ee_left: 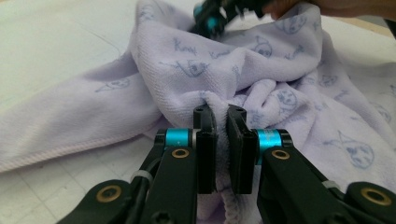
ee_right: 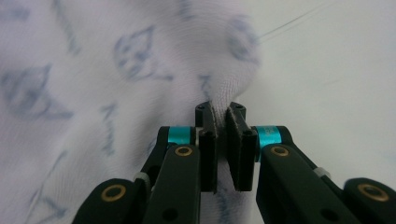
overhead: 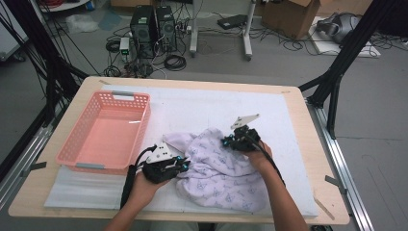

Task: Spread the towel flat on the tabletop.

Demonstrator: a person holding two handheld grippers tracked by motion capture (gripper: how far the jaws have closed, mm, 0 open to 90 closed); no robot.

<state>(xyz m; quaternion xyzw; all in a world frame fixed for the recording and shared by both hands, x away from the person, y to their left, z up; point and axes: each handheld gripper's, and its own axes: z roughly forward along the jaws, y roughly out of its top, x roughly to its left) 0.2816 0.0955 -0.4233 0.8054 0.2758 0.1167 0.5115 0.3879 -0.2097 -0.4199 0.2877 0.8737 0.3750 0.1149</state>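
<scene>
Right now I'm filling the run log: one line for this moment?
left tool shut on towel | right tool shut on towel | basket empty

Fluffy lilac terry towel (overhead: pixel 221 171), glossy pink plastic basket (overhead: pixel 77 139)

Floor was plain grey concrete (overhead: pixel 370 159) with cables (overhead: pixel 173 61) snaking everywhere, plus two black PC towers (overhead: pixel 153 28) parked behind the wooden table (overhead: pixel 308 125). A cardboard box (overhead: pixel 288 17) sat in the far corner, and black frame struts (overhead: pixel 344 57) ran up either side.
</scene>
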